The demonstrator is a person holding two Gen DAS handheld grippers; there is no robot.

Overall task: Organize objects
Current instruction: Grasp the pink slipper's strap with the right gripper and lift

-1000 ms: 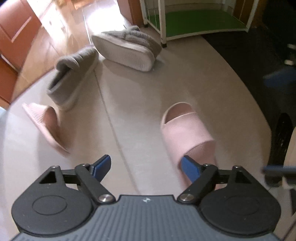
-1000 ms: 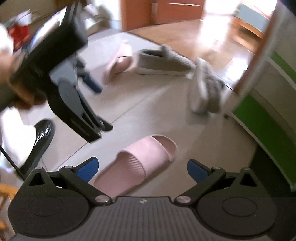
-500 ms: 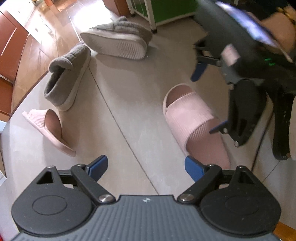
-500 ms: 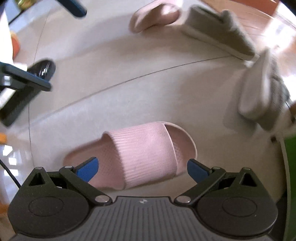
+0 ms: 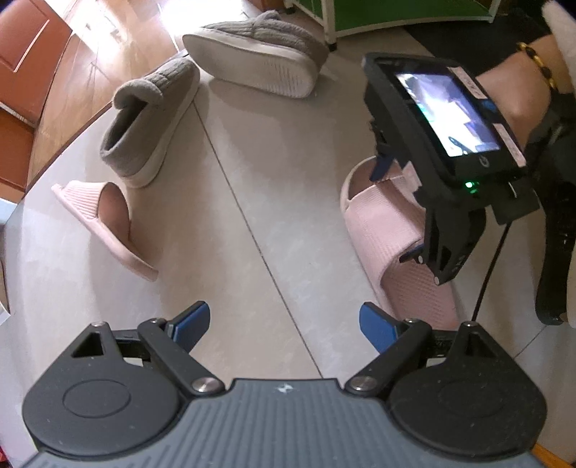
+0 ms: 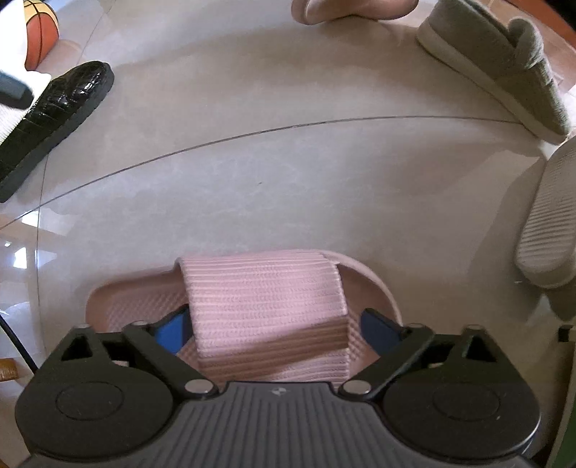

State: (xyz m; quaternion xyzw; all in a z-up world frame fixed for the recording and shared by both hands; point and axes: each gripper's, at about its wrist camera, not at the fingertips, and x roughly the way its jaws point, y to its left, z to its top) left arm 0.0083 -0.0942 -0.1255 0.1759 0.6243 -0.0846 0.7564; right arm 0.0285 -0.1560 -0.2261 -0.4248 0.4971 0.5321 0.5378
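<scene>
A pink slipper (image 6: 266,295) lies flat on the pale tiled floor, also seen at the right of the left wrist view (image 5: 381,230). My right gripper (image 6: 275,327) points down over it, its jaws closing with the slipper's ribbed strap between them; the right pad (image 6: 378,324) still stands a little off the strap. From the left wrist view the right gripper (image 5: 396,212) straddles that strap. The second pink slipper (image 5: 108,219) lies on its side at the left. My left gripper (image 5: 284,324) hangs open over bare tile with nothing between its fingers.
Two grey fleece slippers lie beyond: one upright (image 5: 151,118), one tipped on its side (image 5: 259,54). A black shoe (image 6: 54,115) and a basketball (image 6: 39,32) sit at the left of the right wrist view. A white rack with a green shelf (image 5: 396,14) stands behind.
My right gripper came down and rolled over the near pink slipper, so its strap now sits between the jaws, which have narrowed. The left gripper has barely moved.
</scene>
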